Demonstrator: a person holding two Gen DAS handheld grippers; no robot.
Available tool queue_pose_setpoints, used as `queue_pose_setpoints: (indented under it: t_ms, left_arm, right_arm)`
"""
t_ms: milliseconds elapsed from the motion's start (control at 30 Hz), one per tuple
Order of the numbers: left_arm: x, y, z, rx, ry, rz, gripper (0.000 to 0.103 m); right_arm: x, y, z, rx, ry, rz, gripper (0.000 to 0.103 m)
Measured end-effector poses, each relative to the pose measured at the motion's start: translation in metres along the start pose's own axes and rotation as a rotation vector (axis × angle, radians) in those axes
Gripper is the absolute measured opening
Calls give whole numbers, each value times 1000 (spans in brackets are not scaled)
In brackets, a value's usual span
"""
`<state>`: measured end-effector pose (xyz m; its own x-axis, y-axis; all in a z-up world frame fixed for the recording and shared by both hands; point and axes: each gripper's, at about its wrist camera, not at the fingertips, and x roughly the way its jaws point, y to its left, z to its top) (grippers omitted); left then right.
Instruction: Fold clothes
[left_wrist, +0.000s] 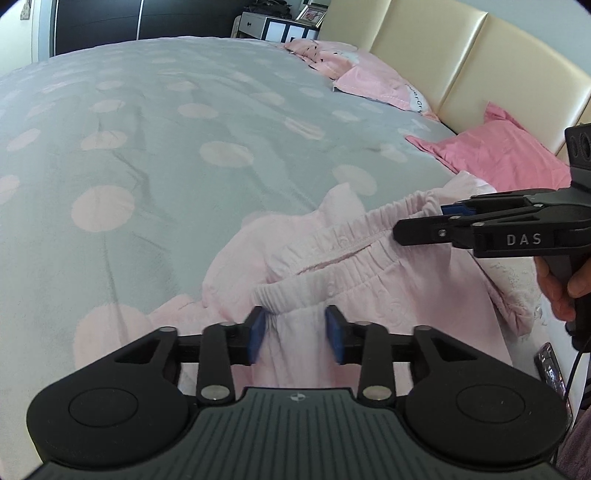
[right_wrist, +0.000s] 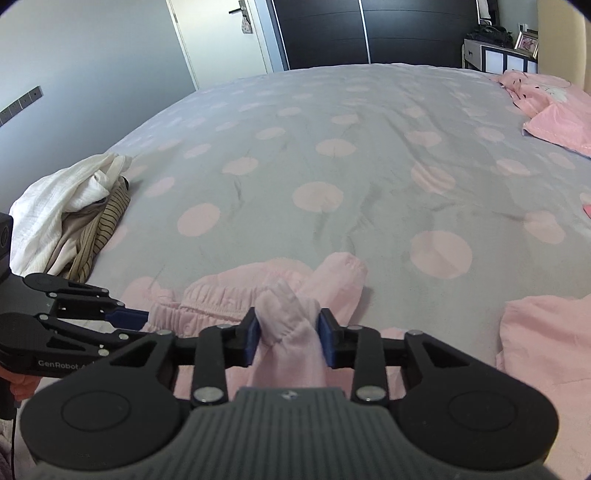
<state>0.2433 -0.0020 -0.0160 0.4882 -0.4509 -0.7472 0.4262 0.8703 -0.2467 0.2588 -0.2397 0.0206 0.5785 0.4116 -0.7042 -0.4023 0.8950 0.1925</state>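
Note:
Pale pink pants (left_wrist: 332, 258) with a gathered elastic waistband lie crumpled on the near part of the bed. My left gripper (left_wrist: 295, 334) stands open over one waistband end; cloth lies between its blue pads (left_wrist: 256, 334) without being pinched. It also shows from the side, the left gripper (right_wrist: 146, 325), in the right wrist view. My right gripper (right_wrist: 288, 338) is open at the other end of the pants (right_wrist: 221, 295), with a loose upright bunch of cloth filling the gap between its pads. In the left wrist view the right gripper (left_wrist: 424, 218) sits at the waistband, with a hand on its handle.
The grey bedcover (left_wrist: 147, 147) with pink dots stretches far ahead. A heap of white and striped clothes (right_wrist: 70, 206) lies at the left edge. Pink pillows (left_wrist: 380, 85) and a pink cloth (left_wrist: 498, 155) rest by the cream headboard (left_wrist: 461, 55). Another pink garment (right_wrist: 546, 339) lies at right.

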Motion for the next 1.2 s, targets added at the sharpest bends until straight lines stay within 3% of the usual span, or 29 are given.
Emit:
queue_pose_setpoints:
  t_ms: [300,600,800,1033,1200]
  left_arm:
    - [-41,-21,-9,48,-27,26,44]
    - [-91,-77,-57,222,18,-27,45]
    - [-114,-118,-116,379,116,-82,44]
    - [-111,-159,-202,536,288,-181,43]
    - [-98,-163,-242,630,387,-71,40]
  right_arm:
    - [-62,9,-20,-56,9,39,44]
    - [-122,64,-103,-316,109,137,43]
    - [-138,98,-175,-444,236,140,42]
    - [-145,95,-249,-510,380,108,42]
    - [-156,90,-271,-547,369,74,42]
